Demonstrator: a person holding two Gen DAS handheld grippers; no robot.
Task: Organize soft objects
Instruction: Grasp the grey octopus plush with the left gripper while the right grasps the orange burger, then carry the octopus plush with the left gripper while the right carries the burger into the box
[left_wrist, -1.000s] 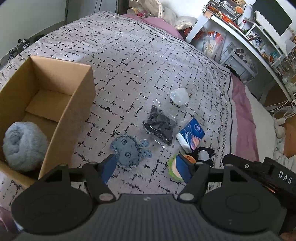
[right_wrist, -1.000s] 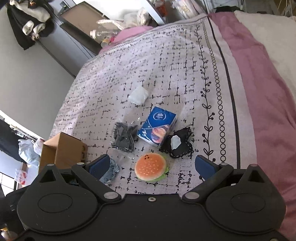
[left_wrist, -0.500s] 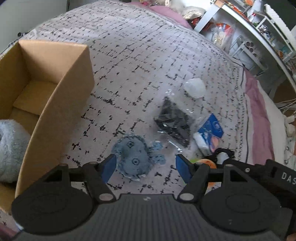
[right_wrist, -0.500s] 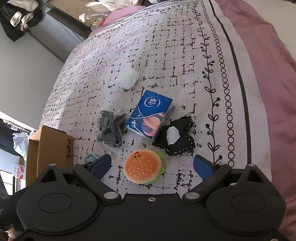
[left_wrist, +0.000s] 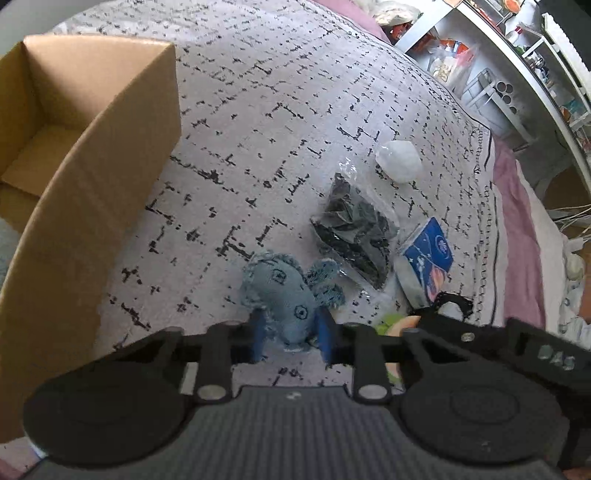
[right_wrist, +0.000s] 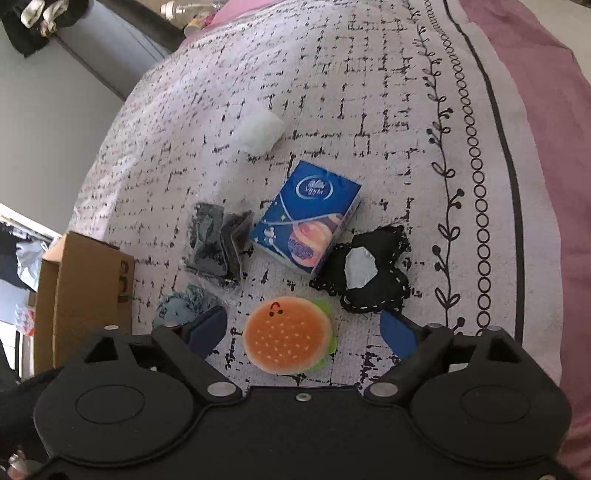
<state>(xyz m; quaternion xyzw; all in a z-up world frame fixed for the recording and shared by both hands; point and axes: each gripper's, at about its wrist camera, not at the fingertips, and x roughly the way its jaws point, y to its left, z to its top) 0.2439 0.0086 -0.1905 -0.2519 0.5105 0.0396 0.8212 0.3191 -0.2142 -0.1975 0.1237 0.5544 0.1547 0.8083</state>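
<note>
Left tongs (left_wrist: 290, 341), just closing, pinch the blue toy (left_wrist: 284, 295); right tongs (right_wrist: 301, 332), narrowing but open, straddle the burger (right_wrist: 290, 334), not touching.

Blue denim fish-shaped plush (left_wrist: 284, 295) lies flat on the bedspread; round orange burger plush (right_wrist: 288, 339) sits just beside it.

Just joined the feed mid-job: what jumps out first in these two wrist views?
The left gripper has just closed on the blue denim plush, right beside the open cardboard box on the patterned bedspread. The right gripper straddles the burger plush, jaws open and narrowing, pads not yet touching. Behind lie a blue tissue pack and a black stitched plush.
</note>
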